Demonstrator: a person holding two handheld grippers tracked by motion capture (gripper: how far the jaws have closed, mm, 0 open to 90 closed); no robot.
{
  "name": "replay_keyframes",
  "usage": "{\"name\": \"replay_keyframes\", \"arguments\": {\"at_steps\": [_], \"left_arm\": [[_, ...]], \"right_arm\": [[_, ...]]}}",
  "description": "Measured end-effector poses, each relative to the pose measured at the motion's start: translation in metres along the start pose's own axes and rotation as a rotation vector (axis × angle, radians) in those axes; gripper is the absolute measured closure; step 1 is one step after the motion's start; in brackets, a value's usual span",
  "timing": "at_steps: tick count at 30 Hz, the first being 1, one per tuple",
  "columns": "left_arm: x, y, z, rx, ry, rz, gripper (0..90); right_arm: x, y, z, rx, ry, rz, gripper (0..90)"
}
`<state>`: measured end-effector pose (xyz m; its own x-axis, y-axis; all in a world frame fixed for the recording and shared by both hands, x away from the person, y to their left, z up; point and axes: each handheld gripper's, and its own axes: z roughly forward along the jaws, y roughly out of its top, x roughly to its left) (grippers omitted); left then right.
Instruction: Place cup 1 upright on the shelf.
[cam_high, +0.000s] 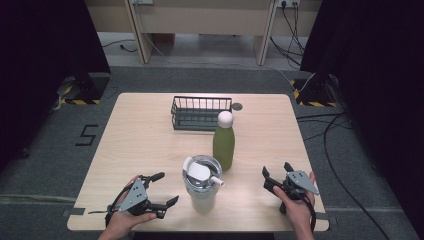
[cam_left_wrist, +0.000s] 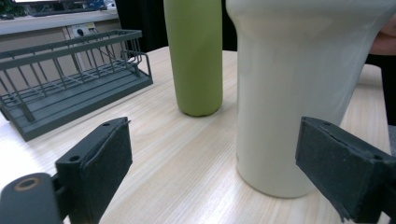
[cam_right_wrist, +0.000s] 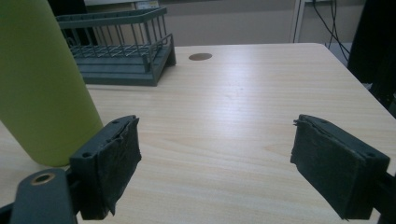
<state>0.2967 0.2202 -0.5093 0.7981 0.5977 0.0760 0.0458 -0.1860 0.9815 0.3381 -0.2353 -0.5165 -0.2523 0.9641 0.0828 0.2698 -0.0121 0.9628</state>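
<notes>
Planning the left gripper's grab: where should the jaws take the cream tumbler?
Take the tumbler around its narrower lower body, coming level from its left, where the left gripper sits with open jaws. It stands upright, and its lid and spout make a top grip awkward.

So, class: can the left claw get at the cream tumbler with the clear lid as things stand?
Probably yes. The left claw is open and empty, with the cream tumbler with the clear lid just beside it and only bare wooden table between them.

My left hand-held gripper (cam_high: 161, 189) is black with a grey three-cornered plate. The right hand-held gripper (cam_high: 275, 175) matches, its dark jaw pads frayed.
</notes>
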Motion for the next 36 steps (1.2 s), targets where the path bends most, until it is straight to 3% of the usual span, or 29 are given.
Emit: {"name": "replay_keyframes", "arguments": {"at_steps": [7,20,28,32,36], "left_arm": [[-0.003,0.001,0.004,-0.011,-0.020,-0.025,8.1],[-0.015,0.005,0.013,-0.012,-0.035,-0.029,0.5],[-0.027,0.008,0.024,-0.027,-0.063,-0.039,0.0],[-0.034,0.008,0.030,-0.023,-0.078,-0.024,0.0],[-0.036,0.012,0.042,-0.024,-0.086,-0.027,0.0]], "right_arm": [[0.000,-0.001,0.001,0.002,0.001,-0.009,12.4],[0.003,0.000,0.004,0.012,0.016,-0.030,10.1],[0.003,0.000,0.003,0.021,0.009,-0.021,11.0],[0.006,0.001,0.004,0.021,0.010,-0.025,11.6],[0.009,0.000,0.006,0.031,0.017,-0.025,12.5]]}}
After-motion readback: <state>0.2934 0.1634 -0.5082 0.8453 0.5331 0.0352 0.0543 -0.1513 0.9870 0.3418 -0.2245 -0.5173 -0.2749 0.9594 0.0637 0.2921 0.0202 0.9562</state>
